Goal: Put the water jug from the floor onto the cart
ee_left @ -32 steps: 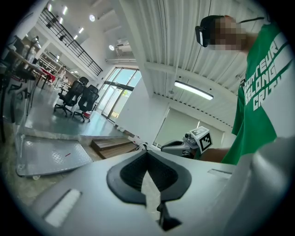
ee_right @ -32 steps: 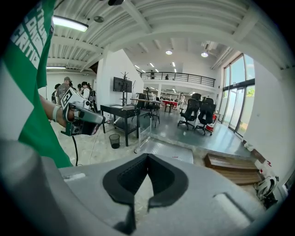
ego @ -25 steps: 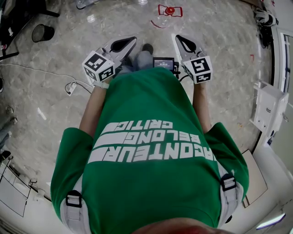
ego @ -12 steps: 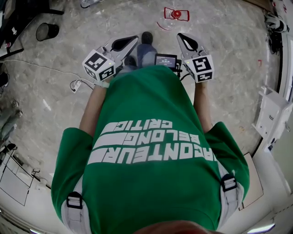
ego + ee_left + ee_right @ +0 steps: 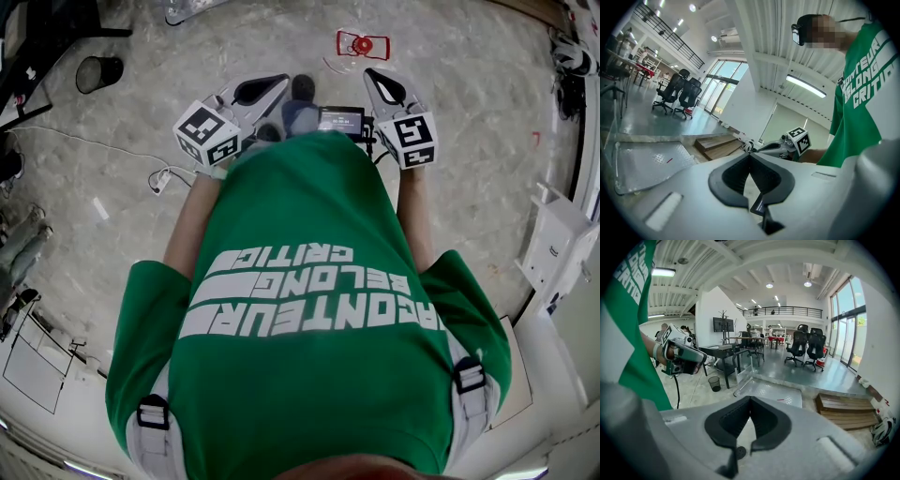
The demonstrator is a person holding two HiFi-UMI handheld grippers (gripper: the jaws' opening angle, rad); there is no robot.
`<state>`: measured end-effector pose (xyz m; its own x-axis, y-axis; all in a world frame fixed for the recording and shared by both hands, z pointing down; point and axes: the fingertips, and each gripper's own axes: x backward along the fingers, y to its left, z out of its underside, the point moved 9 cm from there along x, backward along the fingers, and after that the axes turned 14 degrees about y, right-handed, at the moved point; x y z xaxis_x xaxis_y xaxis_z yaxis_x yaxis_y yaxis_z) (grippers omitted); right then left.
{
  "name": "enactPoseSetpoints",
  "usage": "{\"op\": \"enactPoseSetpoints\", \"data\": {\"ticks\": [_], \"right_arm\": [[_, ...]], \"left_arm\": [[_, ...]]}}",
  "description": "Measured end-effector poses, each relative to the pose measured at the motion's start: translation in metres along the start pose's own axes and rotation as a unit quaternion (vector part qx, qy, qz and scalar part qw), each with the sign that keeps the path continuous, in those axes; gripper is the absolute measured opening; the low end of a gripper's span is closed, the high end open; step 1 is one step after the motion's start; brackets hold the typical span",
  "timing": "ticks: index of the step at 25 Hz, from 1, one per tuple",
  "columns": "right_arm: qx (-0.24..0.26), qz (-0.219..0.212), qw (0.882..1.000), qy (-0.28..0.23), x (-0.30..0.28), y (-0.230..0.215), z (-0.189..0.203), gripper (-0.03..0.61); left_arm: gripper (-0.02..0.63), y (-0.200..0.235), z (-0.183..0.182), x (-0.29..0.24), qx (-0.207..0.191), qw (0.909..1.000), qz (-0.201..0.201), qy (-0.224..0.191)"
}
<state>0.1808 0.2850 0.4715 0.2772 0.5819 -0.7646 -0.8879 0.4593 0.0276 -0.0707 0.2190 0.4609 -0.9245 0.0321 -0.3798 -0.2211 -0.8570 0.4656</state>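
On the floor ahead lies a clear thing with a red top, apparently the water jug. The cart is a flat metal platform with a clear end panel. It also shows in the left gripper view, and its edge sits at the head view's top. My left gripper and right gripper are held out in front of the green shirt. Both are shut with nothing in them, and both are well short of the jug.
A black waste bin stands at the left. A white cable with a plug crosses the floor. Wooden pallets lie beside the cart. Desks and office chairs are further back. A white cabinet is at the right.
The red-topped jug, the bin and the floor have slid down the head view as the person walks forward. Both grippers stay shut and held out in front.
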Motion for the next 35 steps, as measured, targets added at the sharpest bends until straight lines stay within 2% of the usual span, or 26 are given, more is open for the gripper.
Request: {"op": "enactPoseSetpoints", "data": {"ticks": [9,19,26,30,32,35], "right_arm": [[-0.003,0.002,1.0,0.02,-0.029,-0.057,-0.018,-0.008],[-0.018,0.005,0.999,0.047,-0.063,-0.122,-0.01,-0.006],[-0.053,0.02,0.996,0.074,-0.084,-0.153,0.01,-0.006],[-0.075,0.028,0.992,0.102,-0.114,-0.17,0.029,-0.005],[-0.081,0.023,0.989,0.122,-0.133,-0.175,0.039,0.027],[-0.093,0.016,0.984,0.151,-0.158,-0.175,0.059,0.039]], "left_arm": [[0.009,0.034,-0.034,-0.024,0.008,0.9998,-0.019,0.003],[0.009,0.064,-0.066,-0.058,0.008,0.9992,-0.038,-0.003],[0.009,0.069,-0.074,-0.071,0.006,0.9992,-0.038,-0.006],[0.009,0.079,-0.072,-0.075,0.01,0.9994,-0.033,0.001],[0.009,0.083,-0.069,-0.078,0.011,0.9995,-0.029,0.009],[0.009,0.078,-0.063,-0.076,0.011,0.9995,-0.02,0.02]]}}
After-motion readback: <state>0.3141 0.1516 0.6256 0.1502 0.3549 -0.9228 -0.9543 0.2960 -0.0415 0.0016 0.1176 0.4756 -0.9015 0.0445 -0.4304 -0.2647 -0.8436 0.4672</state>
